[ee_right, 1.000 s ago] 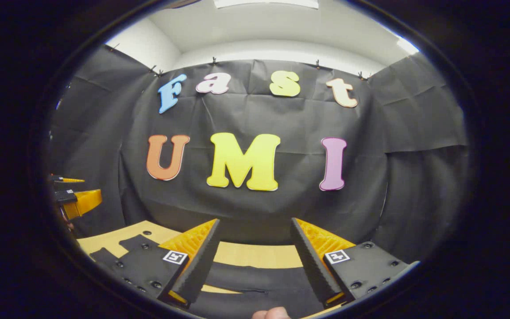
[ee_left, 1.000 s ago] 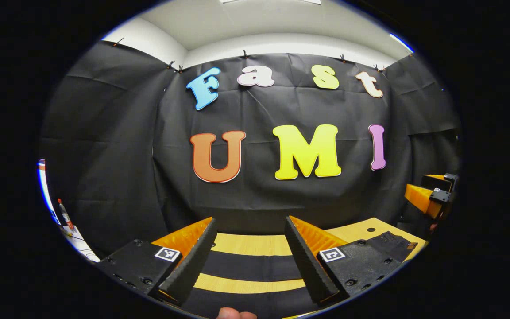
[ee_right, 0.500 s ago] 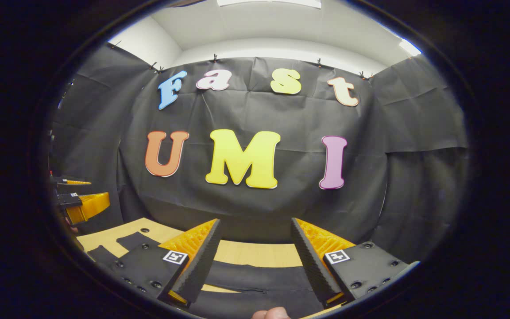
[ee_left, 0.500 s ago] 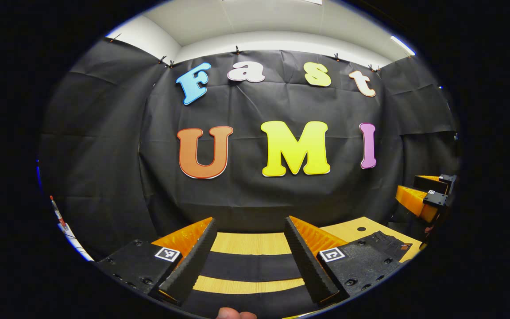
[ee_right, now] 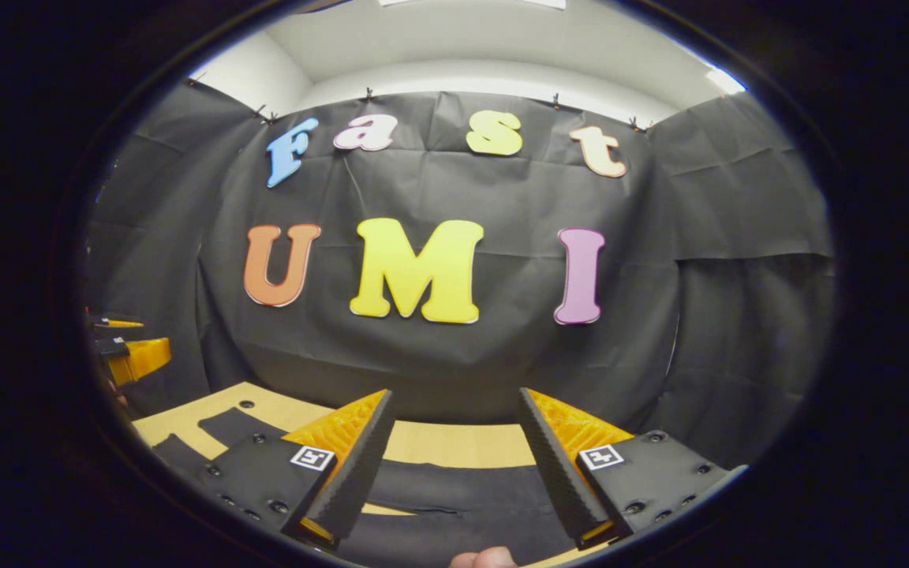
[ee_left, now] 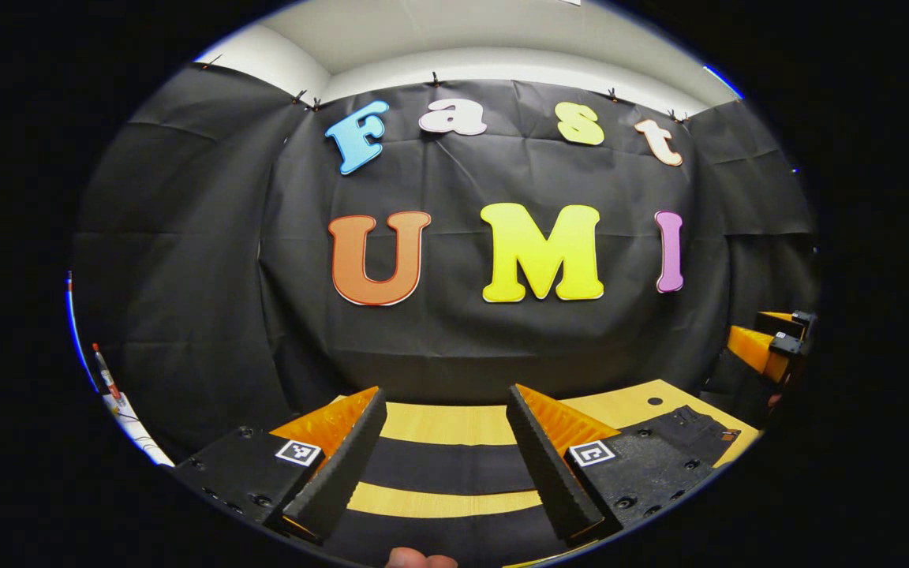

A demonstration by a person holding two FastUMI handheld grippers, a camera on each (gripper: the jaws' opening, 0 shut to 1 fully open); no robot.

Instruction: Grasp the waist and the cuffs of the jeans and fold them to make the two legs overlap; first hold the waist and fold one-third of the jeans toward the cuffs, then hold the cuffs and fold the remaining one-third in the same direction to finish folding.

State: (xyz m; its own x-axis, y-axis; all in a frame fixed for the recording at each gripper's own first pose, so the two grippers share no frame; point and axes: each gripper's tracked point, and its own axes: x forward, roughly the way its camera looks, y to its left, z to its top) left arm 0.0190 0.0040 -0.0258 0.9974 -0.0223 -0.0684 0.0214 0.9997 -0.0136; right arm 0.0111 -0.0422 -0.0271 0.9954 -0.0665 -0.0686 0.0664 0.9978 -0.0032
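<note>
We held the left gripper (ee_left: pixel 447 454) and right gripper (ee_right: pixel 454 465) above the jeans (ee_left: pixel 447 465) on the table (ee_left: pixel 447 423), jaws wide and empty, ready to descend.

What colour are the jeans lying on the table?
Black. The jeans lie on the light wood table, clearest in the left gripper view.

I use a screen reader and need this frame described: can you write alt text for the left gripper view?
The left gripper hangs open above black jeans laid flat on a wooden table, its two fingers spread apart and touching nothing. Farther right, the right gripper shows at the table's end.
</note>
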